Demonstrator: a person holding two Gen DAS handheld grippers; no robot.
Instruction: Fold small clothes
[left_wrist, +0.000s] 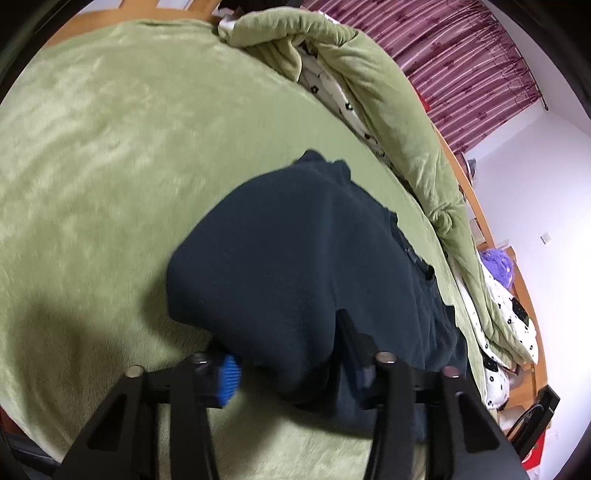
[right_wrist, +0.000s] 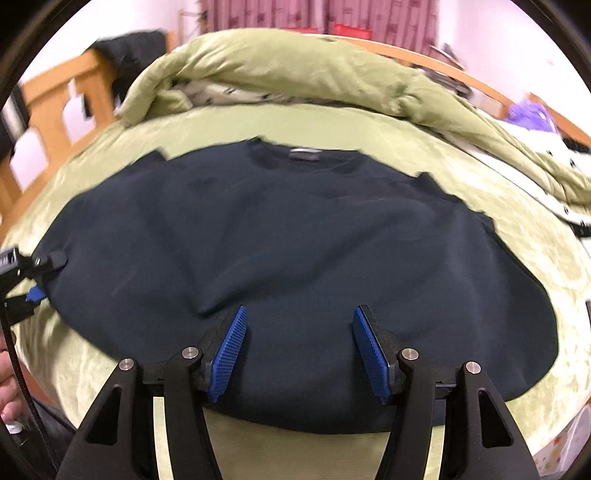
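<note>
A dark navy shirt lies spread flat on the green bed cover, collar at the far side. My left gripper is at the shirt's left edge, one finger above the cloth and one blue pad below. In the left wrist view the shirt bulges up in a thick bunch that fills my left gripper and drapes over its right finger. My right gripper hangs open over the near hem, both blue pads bare.
A rolled green quilt with a white flowered lining runs along the bed's far side. A wooden bed frame stands at the left, a purple fluffy thing at the far right. A person's hand shows at the left edge.
</note>
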